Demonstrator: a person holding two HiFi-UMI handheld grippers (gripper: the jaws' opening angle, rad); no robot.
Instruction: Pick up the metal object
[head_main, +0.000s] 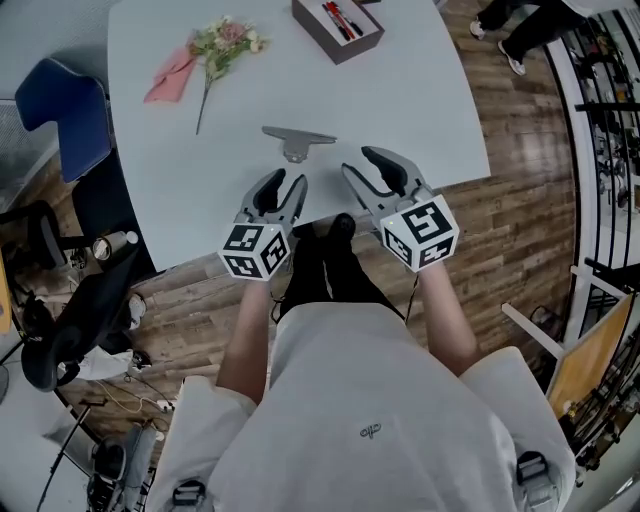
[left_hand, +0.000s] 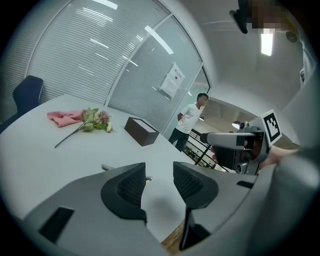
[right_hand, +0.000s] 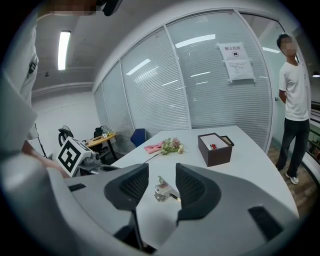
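Note:
The metal object (head_main: 297, 140), a flat silver bar on a short stem, lies on the white table (head_main: 420, 110) near its front edge. In the right gripper view the metal object (right_hand: 164, 189) shows between the open jaws, farther out on the table. The right gripper (head_main: 366, 170) hovers open just right of it and nearer me. My left gripper (head_main: 285, 187) is open too, a little nearer than the object. In the left gripper view only the bar's end (left_hand: 107, 167) peeks past the left jaw. Neither gripper touches it.
A pink cloth (head_main: 171, 75) and a flower sprig (head_main: 222, 46) lie at the far left of the table. A dark open box (head_main: 338, 25) with pens sits at the far middle. A blue chair (head_main: 66, 110) stands left. A person (right_hand: 295, 105) stands by the glass wall.

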